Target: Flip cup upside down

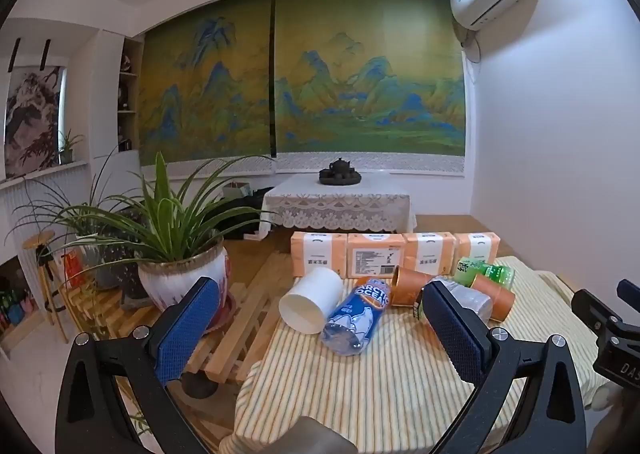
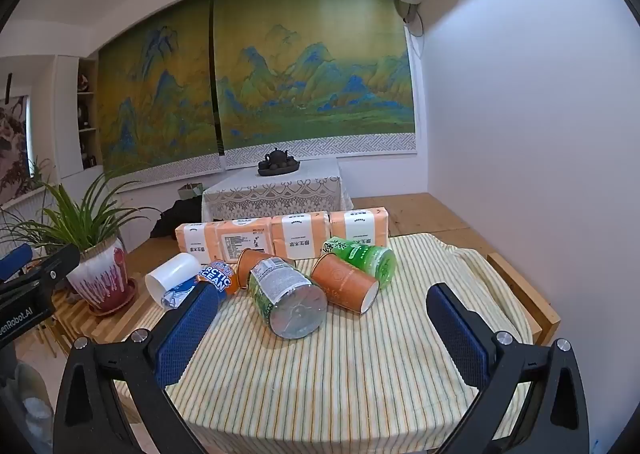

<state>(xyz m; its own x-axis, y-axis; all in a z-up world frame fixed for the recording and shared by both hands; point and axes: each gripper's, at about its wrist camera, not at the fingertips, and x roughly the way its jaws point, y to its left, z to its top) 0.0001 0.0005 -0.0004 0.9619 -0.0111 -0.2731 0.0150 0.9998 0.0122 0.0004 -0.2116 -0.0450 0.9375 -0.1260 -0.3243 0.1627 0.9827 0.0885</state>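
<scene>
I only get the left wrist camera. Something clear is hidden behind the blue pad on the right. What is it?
Observer: A plastic bottle lying on its side, its base turned toward the right wrist camera.
Operator: Is the right gripper holding anything?
Observer: No, it is open and empty, over the striped cloth.
Operator: Which way does the orange cup right of that bottle open?
Observer: It lies on its side, with its mouth toward the right wrist camera.
</scene>
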